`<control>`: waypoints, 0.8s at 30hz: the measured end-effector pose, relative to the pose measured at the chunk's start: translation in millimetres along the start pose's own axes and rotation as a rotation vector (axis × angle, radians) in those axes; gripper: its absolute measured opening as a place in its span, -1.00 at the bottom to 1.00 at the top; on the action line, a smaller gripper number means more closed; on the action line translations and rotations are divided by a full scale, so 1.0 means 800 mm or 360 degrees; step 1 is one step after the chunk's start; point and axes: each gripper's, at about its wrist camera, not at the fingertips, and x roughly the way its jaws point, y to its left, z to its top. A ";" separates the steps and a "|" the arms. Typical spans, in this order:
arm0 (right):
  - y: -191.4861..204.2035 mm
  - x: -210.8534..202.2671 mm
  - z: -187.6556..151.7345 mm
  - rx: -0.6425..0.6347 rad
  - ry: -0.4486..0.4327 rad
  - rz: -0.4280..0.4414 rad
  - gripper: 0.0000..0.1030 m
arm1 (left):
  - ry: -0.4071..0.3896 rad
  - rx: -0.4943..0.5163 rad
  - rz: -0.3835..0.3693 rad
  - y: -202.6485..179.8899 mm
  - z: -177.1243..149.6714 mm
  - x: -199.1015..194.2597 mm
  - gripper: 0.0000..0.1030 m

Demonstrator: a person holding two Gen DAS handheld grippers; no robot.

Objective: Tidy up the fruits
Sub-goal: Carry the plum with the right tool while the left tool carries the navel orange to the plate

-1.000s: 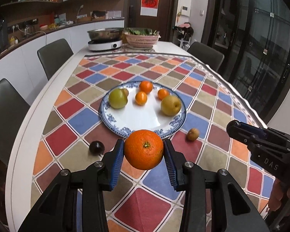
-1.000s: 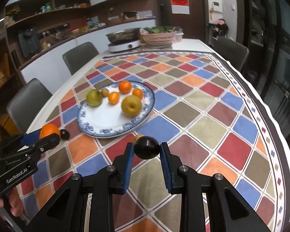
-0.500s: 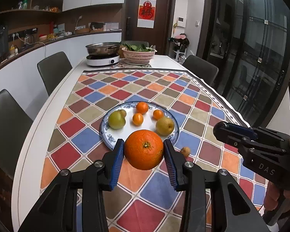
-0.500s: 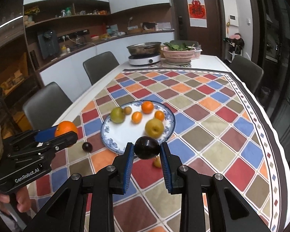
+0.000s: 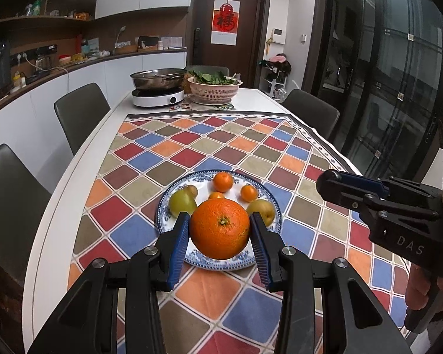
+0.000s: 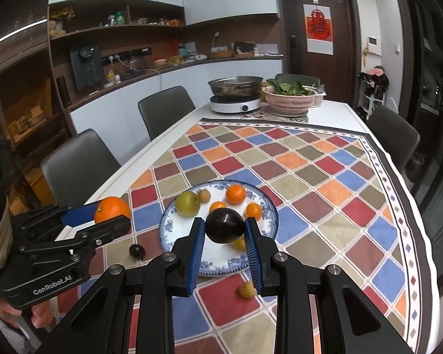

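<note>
Evidently both fruits are carried above the plate (image 6: 169, 227) for setting down: the left hand-held gripper (image 5: 220, 237) is clamped on the big orange (image 5: 220, 228). The right hand-held gripper (image 6: 224, 233) pinches a dark plum (image 6: 225, 225); another plum (image 6: 137, 250) and a small yellow fruit (image 6: 247, 289) wait on the tabletop (image 6: 325, 177).

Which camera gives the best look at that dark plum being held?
The right wrist view: the dark plum sits centred, clamped in the right gripper. The left wrist view shows only that gripper's side; the plum is hidden.
</note>
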 end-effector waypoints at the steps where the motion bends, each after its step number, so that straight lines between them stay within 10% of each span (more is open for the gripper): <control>1: 0.000 0.006 0.003 -0.0008 0.0010 0.0006 -0.44 | 0.0005 0.0001 -0.0001 0.001 0.002 0.002 -0.21; 24: -0.013 0.123 0.048 -0.0037 0.0229 0.0065 -0.44 | 0.0235 -0.0040 -0.0067 0.043 0.031 0.111 -0.21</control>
